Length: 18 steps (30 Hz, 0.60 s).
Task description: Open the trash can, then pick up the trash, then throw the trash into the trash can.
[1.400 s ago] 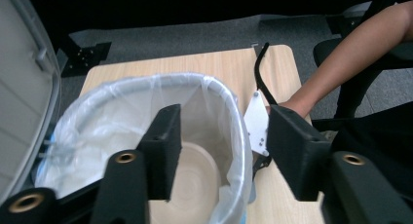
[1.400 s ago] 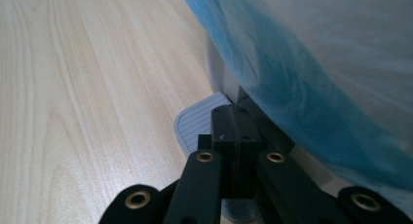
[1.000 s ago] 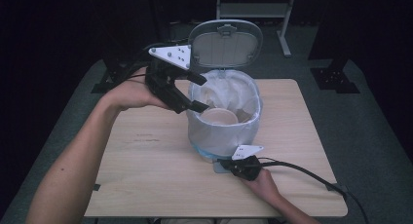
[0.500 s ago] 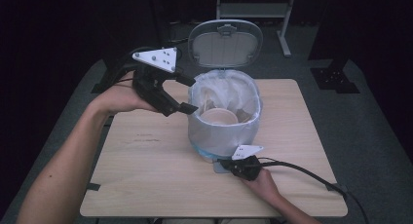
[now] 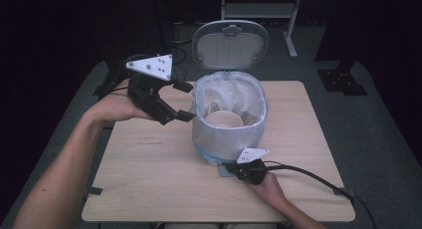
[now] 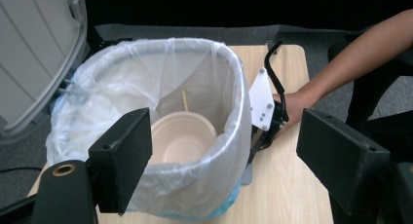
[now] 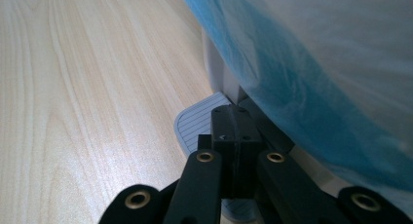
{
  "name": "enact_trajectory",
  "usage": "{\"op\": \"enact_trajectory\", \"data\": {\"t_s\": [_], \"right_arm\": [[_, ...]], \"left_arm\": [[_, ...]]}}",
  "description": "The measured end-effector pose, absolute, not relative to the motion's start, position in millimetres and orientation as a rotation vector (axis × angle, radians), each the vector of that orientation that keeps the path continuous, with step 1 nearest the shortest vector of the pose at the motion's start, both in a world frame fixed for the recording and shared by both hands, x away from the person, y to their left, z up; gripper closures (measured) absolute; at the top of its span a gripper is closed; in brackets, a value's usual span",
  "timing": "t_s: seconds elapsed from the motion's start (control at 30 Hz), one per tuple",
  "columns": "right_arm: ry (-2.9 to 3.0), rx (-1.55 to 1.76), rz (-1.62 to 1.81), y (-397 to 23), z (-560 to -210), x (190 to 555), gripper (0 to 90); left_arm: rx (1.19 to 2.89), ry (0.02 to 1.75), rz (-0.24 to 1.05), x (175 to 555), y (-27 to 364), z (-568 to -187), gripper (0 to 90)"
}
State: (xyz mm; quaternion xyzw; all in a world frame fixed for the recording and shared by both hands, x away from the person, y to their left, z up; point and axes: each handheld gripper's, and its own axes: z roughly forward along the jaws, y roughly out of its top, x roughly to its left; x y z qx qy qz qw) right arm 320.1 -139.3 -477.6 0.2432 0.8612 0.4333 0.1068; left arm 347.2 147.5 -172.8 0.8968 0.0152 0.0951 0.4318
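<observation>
Left tool (image 5: 185, 100) is spread wide with nothing between its jaws, hanging in the air just off the left side of the bin's rim, so it's got free space all round it. Right tool (image 5: 230, 168) is pressed together, down low on the foot pedal (image 7: 195, 124) at the front base of the bin (image 5: 226, 139), tips resting right on the ribbed grey plate.

Room-wise, the table (image 5: 149, 179) has loads of bare wood to the left and front of the bin, and a decent strip on the right too. Bin sits about mid-table, nearer the back edge, with its lid (image 5: 230, 44) standing upright behind it.

From the right tool view you mostly get a blurry blue-white wall of bag, so the pedal is half cut off by the jaws. Bottom of the bin is hard to read past the plastic folds.

Inside the bag liner (image 6: 195, 63) there's a pale paper bowl (image 6: 182, 139) sitting open side up, plus a thin wooden stick (image 6: 185, 100) leaning behind it.
</observation>
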Motion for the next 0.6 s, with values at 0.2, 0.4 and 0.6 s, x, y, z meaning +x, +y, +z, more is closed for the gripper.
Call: {"op": "enact_trajectory", "data": {"t_s": [0.2,0.4,0.6], "right_arm": [[2.535,0.711,1.276,-139,-478,320,90.0],[2.535,0.714,1.276,-139,-478,320,90.0],[2.534,0.711,1.274,-139,-478,321,89.9]], "left_arm": [[2.207,0.059,0.242,346,156,-175,20.0],[2.200,0.064,0.245,345,162,-176,19.9],[2.205,0.078,0.244,344,169,-183,19.7]]}}
